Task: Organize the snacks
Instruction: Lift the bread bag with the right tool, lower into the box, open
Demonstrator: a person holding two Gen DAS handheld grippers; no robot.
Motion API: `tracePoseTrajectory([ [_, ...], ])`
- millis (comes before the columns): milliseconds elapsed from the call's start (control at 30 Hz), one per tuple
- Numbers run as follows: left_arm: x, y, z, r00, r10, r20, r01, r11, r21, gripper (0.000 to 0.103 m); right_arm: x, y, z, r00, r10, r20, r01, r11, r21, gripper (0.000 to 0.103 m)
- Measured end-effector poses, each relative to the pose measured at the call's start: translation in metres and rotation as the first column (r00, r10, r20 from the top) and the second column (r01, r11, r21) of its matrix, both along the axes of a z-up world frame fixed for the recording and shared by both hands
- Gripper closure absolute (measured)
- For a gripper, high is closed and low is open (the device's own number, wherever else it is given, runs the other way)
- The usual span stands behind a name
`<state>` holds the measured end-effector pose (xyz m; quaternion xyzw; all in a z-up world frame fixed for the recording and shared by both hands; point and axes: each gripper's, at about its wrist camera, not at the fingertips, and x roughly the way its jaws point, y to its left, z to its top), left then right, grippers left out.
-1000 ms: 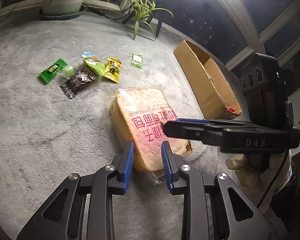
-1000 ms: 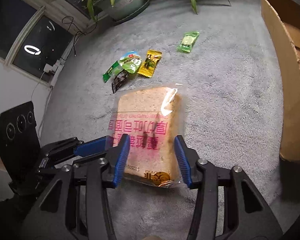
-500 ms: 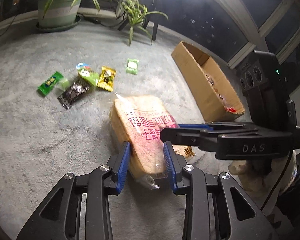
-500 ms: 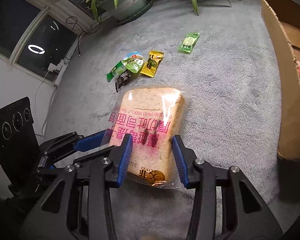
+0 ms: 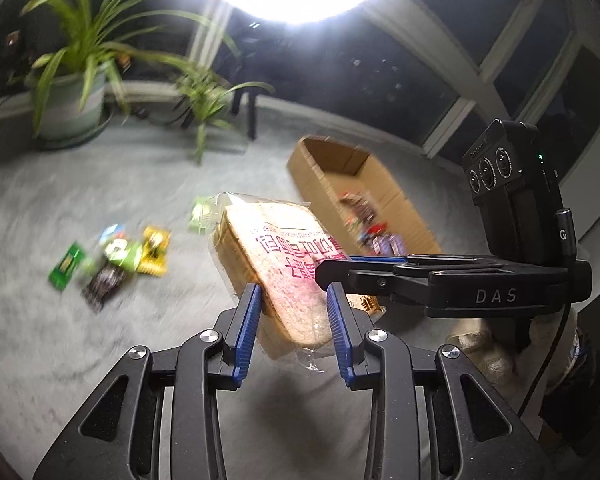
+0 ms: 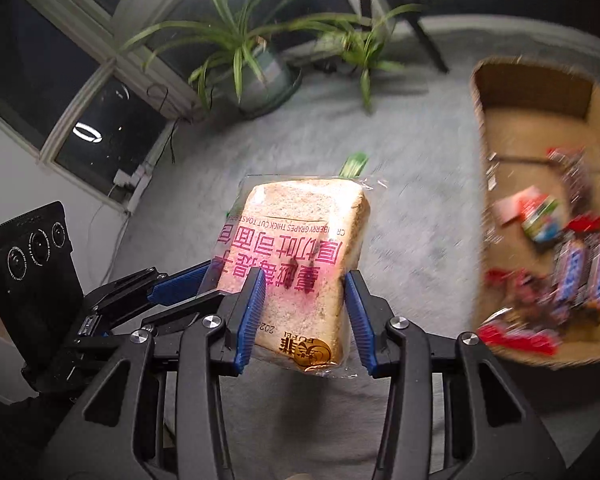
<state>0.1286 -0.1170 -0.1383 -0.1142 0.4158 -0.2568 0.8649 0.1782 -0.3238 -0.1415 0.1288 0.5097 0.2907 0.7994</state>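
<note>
Step in hand: carrying the clear-plastic bag of thick-cut brown toast with pink lettering across to the open brown cardboard box; this is my reading from the lifted bag and the task.
Where the bread is: up off the grey short-pile carpet, held between the two tools, with the box off to the right in the right wrist view.
Left gripper: clenched on one end of the loaf, blue ribbed pads pressed into its sides.
Right gripper: grasping the near end of the same bag, pads tight against the crust on both sides.
Doing it well: keep both hands level and moving together, so the loaf neither twists nor sags between them.
Doing it well, pressure: squeeze only enough to hold; soft bread likely dents and the slick film could slip.
Doing it well, placing: bring the bag over the bare near-wall part of the box floor, clear of the wrapped bars, then lower it before letting go.
Bread material: spongy slices with a speckled face and a darker crust, squared with rounded top corners.
Wrapper: thin, glossy, crinkled, with loose sealed ends.
Box: corrugated card, long and shallow, matt, open-topped.
Left behind: small foil and plastic snack packets in green, yellow and black, lying well apart from the box.
Carpet: soft, fuzzy, unlikely to snag anything.
</note>
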Motion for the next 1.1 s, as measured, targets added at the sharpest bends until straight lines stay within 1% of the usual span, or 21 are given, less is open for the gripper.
tracePoseTrajectory([
  [100,0.012,-0.014,0.009,1.0,-0.022,0.022,0.023,0.999,-0.023,0.072,0.011,-0.021,0.011,0.999,-0.026,0.019,0.026,1.0,-0.004,0.059],
  [267,0.037,-0.049,0.021,0.996,-0.065,0.069,0.066,0.998,-0.023,0.072,0.03,-0.055,0.027,0.995,-0.077,0.064,0.08,0.996,-0.04,0.059],
  [367,0.053,-0.065,0.022,0.994,-0.083,0.07,0.086,0.996,-0.034,0.072,0.044,-0.075,0.031,0.991,-0.112,0.079,0.117,0.991,-0.059,0.059],
  [433,0.067,-0.081,0.021,0.992,-0.1,0.074,0.102,0.995,-0.024,0.072,0.052,-0.088,0.032,0.987,-0.133,0.09,0.14,0.987,-0.075,0.059],
  [533,0.077,-0.1,0.018,0.989,-0.126,0.079,0.126,0.992,-0.002,0.072,0.063,-0.103,0.03,0.983,-0.154,0.102,0.165,0.98,-0.109,0.059],
  [767,0.098,-0.139,0.009,0.983,-0.171,0.064,0.167,0.984,0.055,0.072,0.082,-0.128,0.016,0.977,-0.194,0.089,0.205,0.97,-0.133,0.06],
  [900,0.105,-0.152,0.003,0.982,-0.182,0.054,0.178,0.981,0.079,0.072,0.089,-0.136,0.009,0.976,-0.197,0.092,0.209,0.966,-0.154,0.06],
  [1100,0.116,-0.164,-0.005,0.981,-0.191,0.042,0.184,0.975,0.126,0.072,0.097,-0.136,0.0,0.976,-0.198,0.088,0.211,0.957,-0.198,0.06],
])
